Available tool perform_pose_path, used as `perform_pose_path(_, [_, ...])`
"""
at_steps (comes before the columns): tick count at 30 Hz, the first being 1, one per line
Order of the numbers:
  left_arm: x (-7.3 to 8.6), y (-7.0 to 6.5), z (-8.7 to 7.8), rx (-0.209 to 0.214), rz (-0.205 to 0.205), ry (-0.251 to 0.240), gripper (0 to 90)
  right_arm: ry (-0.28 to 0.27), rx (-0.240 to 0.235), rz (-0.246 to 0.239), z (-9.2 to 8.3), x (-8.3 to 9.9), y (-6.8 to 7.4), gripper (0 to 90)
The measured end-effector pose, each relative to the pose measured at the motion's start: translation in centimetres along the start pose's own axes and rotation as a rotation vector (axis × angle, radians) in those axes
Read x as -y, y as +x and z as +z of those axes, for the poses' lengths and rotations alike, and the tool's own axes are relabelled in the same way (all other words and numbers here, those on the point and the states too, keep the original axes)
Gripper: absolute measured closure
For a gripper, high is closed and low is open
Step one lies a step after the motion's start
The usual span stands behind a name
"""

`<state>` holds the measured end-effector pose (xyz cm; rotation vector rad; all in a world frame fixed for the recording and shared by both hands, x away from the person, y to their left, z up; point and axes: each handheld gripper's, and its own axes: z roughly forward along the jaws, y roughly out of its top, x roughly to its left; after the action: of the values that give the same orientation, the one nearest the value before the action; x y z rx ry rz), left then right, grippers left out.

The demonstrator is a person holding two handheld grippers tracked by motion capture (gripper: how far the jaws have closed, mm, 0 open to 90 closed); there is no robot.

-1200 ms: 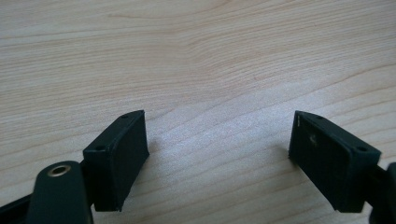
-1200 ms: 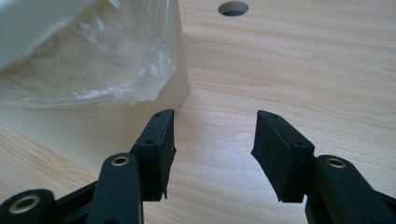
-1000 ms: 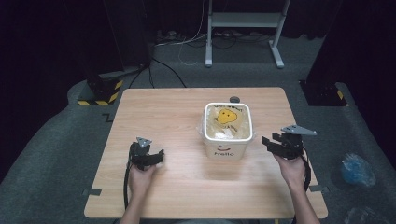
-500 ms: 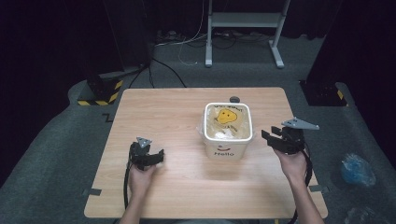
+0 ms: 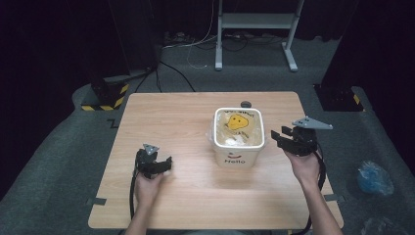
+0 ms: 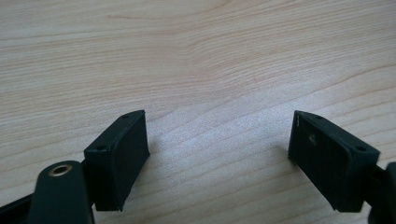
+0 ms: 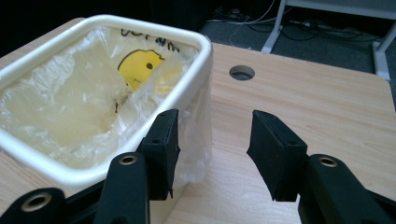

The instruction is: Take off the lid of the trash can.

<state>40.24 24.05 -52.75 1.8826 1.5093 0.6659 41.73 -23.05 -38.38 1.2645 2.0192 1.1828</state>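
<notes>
Left gripper [image 5: 155,164]: nearest the person, low over the bare table [image 5: 186,205], well left of the bin; in the left gripper view its jaws stand wide apart with only wood grain between them, so it is released and empty.

Right gripper [image 5: 289,139]: raised just beside the bin's right side; jaws half parted and gripping nothing. They have just been closing a little, with nothing between them but table. In the right gripper view one pad [image 7: 163,149] sits just at the bin's near corner, beside the overhanging plastic; whether it touches I cannot tell.

Bin [image 5: 239,157]: white, square-mouthed, upright near the middle of the table, "Hello" printed on its front.

Liner bag [image 7: 79,116]: clear plastic with a yellow smiley, crumpled inside the bin and folded over the rim.

Table hole [image 7: 242,72]: small round opening beyond the bin, near the far edge.

Risk, snag: as I judge it, the pad at the corner could catch the loose plastic and drag the liner off the rim.

Risk, tip: a sideways nudge from the right gripper could slide or tilt the light bin, since the left gripper is too far off to steady it.
</notes>
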Motion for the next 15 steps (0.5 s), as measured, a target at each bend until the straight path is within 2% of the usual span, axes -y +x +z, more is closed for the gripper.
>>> perform_pose_path(5, [0.0,0.0,0.0,0.000,-0.001,0.001,20.1,0.000,0.000,-0.014,0.4,-1.0,0.5,53.4])
perform_pose_path(15, [0.0,0.0,0.0,-0.001,-0.001,0.001,20.1,0.011,-0.006,-0.011,1.5,-1.8,0.8,54.4])
